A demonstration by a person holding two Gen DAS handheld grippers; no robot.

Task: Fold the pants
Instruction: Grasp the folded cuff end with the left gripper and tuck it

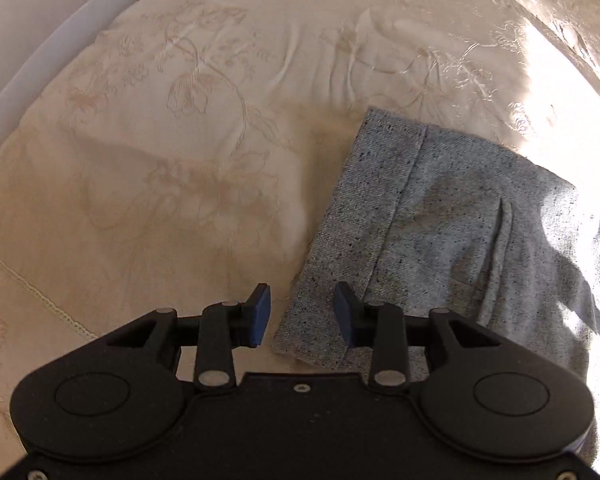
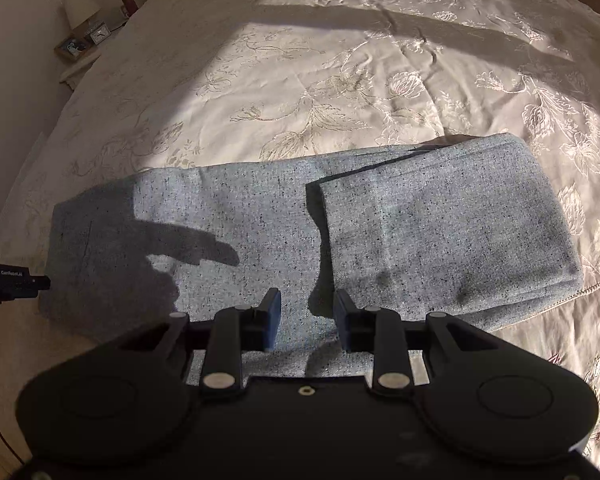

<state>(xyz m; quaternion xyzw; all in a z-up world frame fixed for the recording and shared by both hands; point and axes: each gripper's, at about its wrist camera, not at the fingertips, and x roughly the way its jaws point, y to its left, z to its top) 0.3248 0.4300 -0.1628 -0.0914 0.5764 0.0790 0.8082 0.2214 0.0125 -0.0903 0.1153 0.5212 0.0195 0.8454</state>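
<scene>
Grey speckled pants (image 2: 260, 220) lie flat on the bed, with the right end folded back over the middle as an upper layer (image 2: 440, 224). In the left wrist view the pants' left end with its hem band (image 1: 380, 208) lies at the right. My left gripper (image 1: 302, 316) is open and empty, just above the near corner of that end. My right gripper (image 2: 307, 320) is open and empty, low over the pants near the folded layer's edge. The left gripper also shows at the left edge of the right wrist view (image 2: 16, 280).
The cream embroidered bedspread (image 2: 340, 80) covers the bed all around the pants. A nightstand with a clock and small items (image 2: 88, 40) stands at the far left. A white wall panel (image 1: 40, 60) borders the bed's left side. Strong sunlight falls on the right.
</scene>
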